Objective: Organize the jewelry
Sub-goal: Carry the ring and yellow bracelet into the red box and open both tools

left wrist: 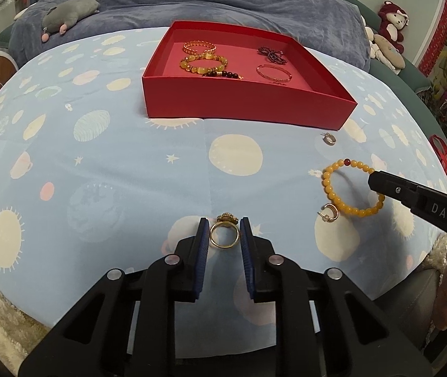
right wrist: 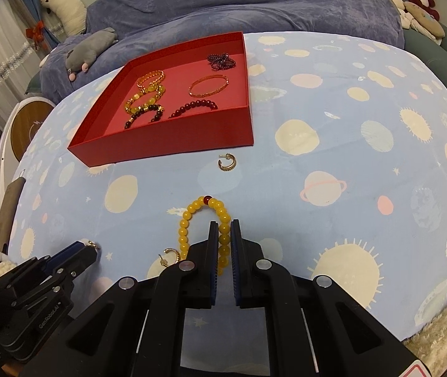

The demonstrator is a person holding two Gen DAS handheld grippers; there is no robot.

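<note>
**Both grippers at jewelry on the planet-print cloth**

The left gripper (left wrist: 224, 235) sits low over the near edge of the blue planet-print cloth (left wrist: 129, 169), its blue-padded jaws spread on either side of a gold ring (left wrist: 224, 234) with an ornate top; the pads look just apart from the band, not pressing it. The right gripper (right wrist: 224, 235) has its jaws drawn narrow around the right strand of a yellow bead bracelet (right wrist: 188, 226), whose single dark red bead faces the box; whether the pads actually bite the beads I cannot tell. A gold hoop earring (right wrist: 170, 255) lies touching the bracelet's near left side. A second hoop earring (right wrist: 227, 161) rests just beside the front wall of the red box (right wrist: 173, 139), which stands toward the far edge and holds several bracelets.
</note>
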